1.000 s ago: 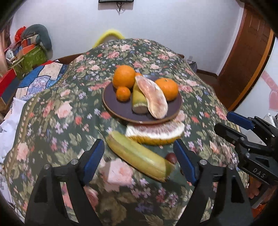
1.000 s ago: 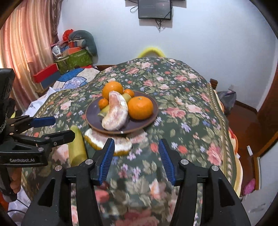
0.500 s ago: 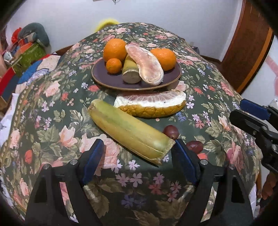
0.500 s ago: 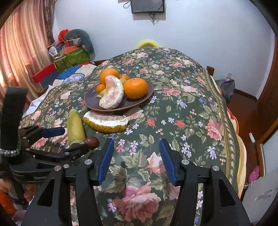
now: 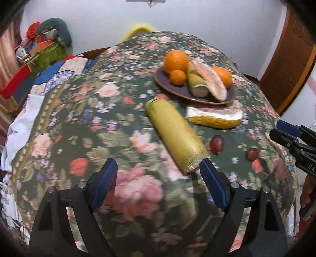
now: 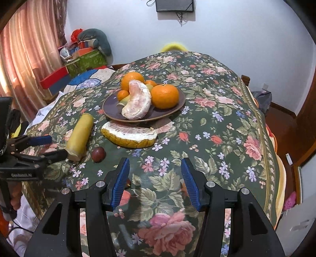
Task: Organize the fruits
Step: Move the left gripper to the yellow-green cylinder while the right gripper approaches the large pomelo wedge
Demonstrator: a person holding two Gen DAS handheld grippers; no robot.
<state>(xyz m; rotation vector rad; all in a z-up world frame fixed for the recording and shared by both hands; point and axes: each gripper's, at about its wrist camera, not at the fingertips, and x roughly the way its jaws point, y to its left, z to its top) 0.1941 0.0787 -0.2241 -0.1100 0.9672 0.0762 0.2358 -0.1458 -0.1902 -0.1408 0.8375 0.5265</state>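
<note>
Only from the left wrist: two dark grapes, one (image 5: pixel 216 143) just beside the cut end of the long yellow-green fruit (image 5: pixel 174 134), another (image 5: pixel 252 153) further toward the right edge of the worktop (image 5: pixel 79 118). From the right wrist: just one grape (image 6: pixel 98 154), plus a wall screen (image 6: pixel 174 5) and pink curtain (image 6: pixel 25 59) missing from the other view.

Left gripper (image 5: pixel 159 178) spread wide, empty, right finger (image 5: pixel 212 183) just beside the fruit's cut end; touching or not, cannot tell. Right gripper (image 6: pixel 156 182) likewise apart and empty, low over the floral cloth near the front edge, well apart from any fruit.

On the dark plate (image 6: pixel 173 107) toward the worktop's middle: large orange (image 6: pixel 132 80), second orange (image 6: pixel 165 95), small mandarin (image 6: pixel 122 94), peeled pomelo segment (image 6: pixel 137 101) draped across the pile, green-yellow piece (image 5: pixel 196 84) beneath it, seen better from the left wrist.

Off the plate, right against its near rim: pomelo wedge (image 6: pixel 129 136), rind down, flesh up. Beside it, toward the left edge, the long fruit lying flat.
</note>
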